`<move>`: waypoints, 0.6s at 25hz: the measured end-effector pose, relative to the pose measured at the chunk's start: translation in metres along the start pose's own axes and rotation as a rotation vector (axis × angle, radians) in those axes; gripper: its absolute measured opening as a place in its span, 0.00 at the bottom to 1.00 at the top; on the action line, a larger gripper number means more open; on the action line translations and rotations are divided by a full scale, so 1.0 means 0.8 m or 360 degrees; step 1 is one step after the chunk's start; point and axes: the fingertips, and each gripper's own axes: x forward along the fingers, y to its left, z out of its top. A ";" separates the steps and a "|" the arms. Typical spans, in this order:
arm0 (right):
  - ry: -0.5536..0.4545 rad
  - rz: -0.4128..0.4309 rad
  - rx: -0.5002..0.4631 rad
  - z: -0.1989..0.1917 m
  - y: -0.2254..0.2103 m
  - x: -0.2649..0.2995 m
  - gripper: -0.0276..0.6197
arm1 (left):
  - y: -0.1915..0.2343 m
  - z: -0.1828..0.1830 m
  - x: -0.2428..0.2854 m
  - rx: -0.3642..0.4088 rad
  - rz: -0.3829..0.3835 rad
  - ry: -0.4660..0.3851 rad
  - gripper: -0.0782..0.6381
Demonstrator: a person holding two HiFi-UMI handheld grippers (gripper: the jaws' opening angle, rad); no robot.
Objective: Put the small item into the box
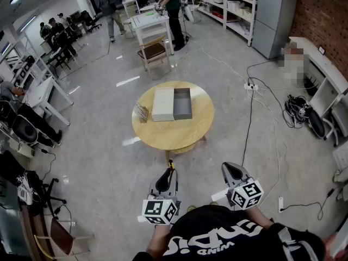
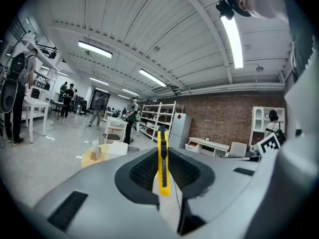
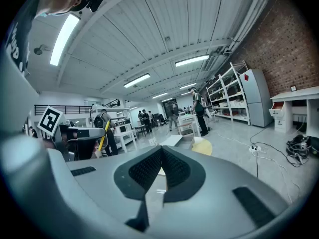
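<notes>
A yellow knife (image 2: pixel 162 166) sits clamped between the jaws of the left gripper (image 1: pixel 167 175), well short of the round bench (image 1: pixel 174 140). There the open grey box (image 1: pixel 183 103) lies beside its white lid (image 1: pixel 162 103). The right gripper (image 3: pixel 160 159) is closed on nothing. The pick-up looks done; the carry to the bench and the drop into the box remain.

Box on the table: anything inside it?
In the head view the open box shows only a bare grey floor; nothing visible lies in it. The white lid sits beside it. Both gripper views are too low to see in.
</notes>
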 end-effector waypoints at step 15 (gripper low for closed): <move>0.0006 -0.0027 -0.0011 -0.004 0.019 -0.005 0.05 | 0.015 0.002 -0.005 0.0005 -0.0039 -0.0004 0.20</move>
